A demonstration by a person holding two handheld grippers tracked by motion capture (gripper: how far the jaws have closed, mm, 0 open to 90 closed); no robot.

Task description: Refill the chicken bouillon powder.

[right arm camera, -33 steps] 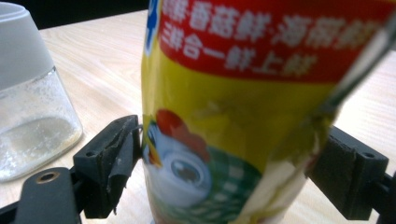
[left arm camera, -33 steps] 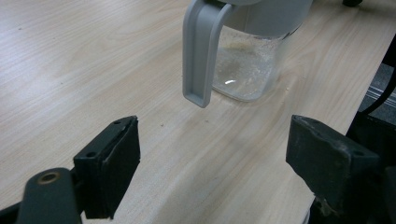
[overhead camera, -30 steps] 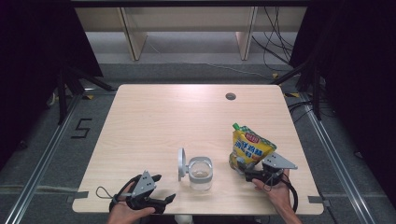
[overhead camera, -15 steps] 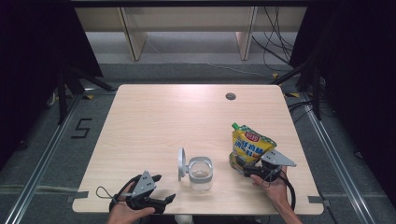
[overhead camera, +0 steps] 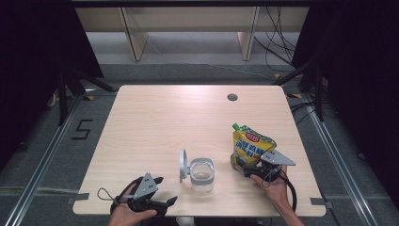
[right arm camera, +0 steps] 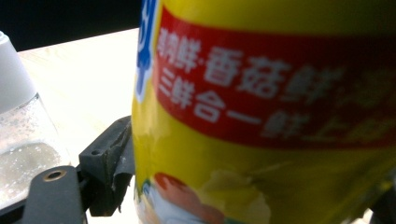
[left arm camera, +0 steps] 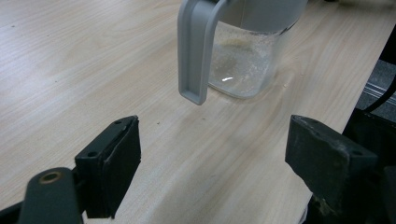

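At the near edge of the tabletop [overhead camera: 155, 117], about seven o'clock, the left hand-held gripper [overhead camera: 160, 195] lies low with its jaws spread wide and empty, pointing toward the clear jar [overhead camera: 202, 175], whose grey lid [overhead camera: 182, 165] stands flipped up. At four o'clock the right hand-held gripper [overhead camera: 245, 165] pinches the lower part of the upright yellow seasoning pouch [overhead camera: 251, 146] just right of the jar. I judge the pouch secured and the jar opened, with the pouring into the jar not yet done.

Open tabletop [overhead camera: 188, 117] beyond jar [overhead camera: 202, 174] and pouch [overhead camera: 251, 146].
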